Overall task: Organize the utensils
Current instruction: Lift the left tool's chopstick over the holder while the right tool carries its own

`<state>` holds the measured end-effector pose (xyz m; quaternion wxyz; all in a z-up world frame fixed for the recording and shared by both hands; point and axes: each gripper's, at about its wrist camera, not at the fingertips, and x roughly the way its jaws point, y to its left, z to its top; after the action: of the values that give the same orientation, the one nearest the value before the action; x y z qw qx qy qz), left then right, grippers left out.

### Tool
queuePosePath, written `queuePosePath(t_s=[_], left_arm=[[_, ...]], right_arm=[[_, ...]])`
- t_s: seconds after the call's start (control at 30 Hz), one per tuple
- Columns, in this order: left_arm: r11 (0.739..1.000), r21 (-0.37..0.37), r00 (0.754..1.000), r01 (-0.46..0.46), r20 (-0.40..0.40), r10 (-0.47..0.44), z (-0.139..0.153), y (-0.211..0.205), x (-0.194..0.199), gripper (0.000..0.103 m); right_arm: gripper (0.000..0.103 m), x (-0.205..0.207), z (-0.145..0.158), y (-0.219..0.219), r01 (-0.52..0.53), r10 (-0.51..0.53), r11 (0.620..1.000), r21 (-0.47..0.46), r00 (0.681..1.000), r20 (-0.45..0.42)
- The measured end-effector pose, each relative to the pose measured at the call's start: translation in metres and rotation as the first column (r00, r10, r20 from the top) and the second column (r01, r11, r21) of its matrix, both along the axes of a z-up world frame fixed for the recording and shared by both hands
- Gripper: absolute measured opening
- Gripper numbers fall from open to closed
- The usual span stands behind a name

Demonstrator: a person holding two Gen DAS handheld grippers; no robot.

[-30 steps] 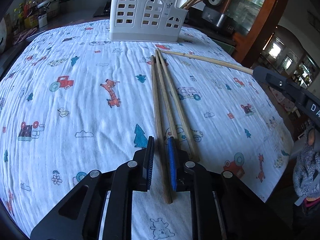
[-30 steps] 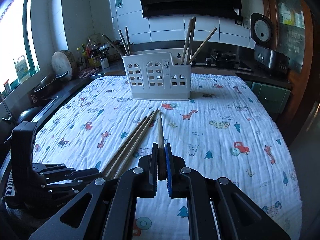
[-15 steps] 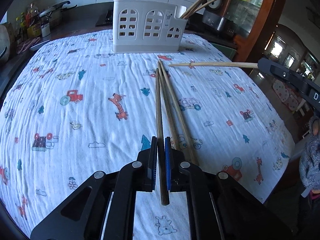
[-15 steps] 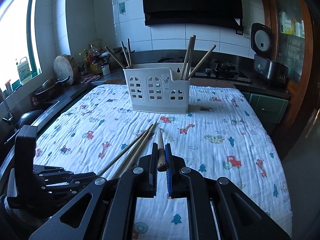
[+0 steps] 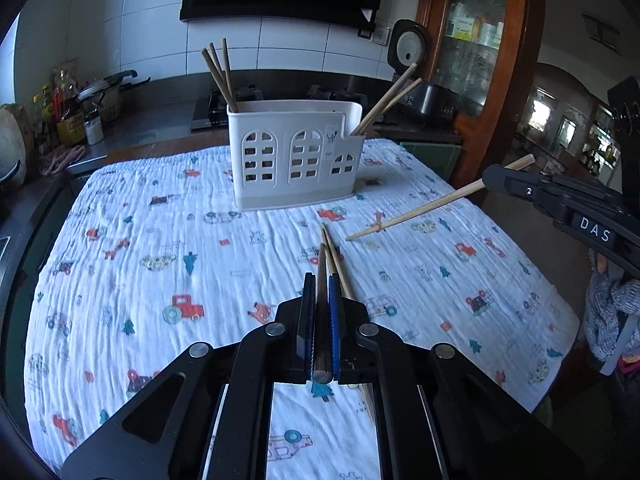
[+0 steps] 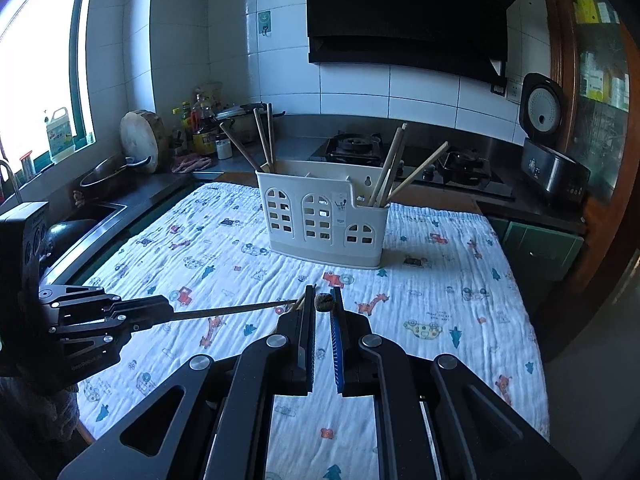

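Both grippers have lifted off the cloth (image 5: 168, 240). The left gripper (image 5: 321, 320) and right gripper (image 6: 322, 320) each clench one chopstick (image 5: 321, 276), ready for the far holder (image 5: 296, 156).

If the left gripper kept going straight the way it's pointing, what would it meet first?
Probably the printed white tablecloth, near the light wooden chopsticks lying ahead. The left gripper, clamping a dark wooden chopstick, tilts downward, short of the white plastic holder; depth is uncertain.

both the left gripper (image 5: 321, 300) and right gripper (image 6: 322, 312) are clamped, angled downward.
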<state>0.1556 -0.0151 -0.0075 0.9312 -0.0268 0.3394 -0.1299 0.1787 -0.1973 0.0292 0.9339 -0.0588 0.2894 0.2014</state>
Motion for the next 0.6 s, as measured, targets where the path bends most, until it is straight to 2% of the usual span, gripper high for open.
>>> queuePosePath(t_s=[0.33,0.6], left_arm=[[1.000,0.001,0.999,0.029,0.045,-0.029,0.016,0.001,0.018,0.005],[0.993,0.076,0.996,0.086,0.027,-0.089,0.017,-0.003,0.019,0.005]], right_arm=[[0.007,0.030,0.018,0.007,-0.038,0.038,0.999,-0.004,0.999,-0.011],[0.007,0.037,0.023,0.010,-0.049,0.049,0.999,-0.012,0.999,-0.006]])
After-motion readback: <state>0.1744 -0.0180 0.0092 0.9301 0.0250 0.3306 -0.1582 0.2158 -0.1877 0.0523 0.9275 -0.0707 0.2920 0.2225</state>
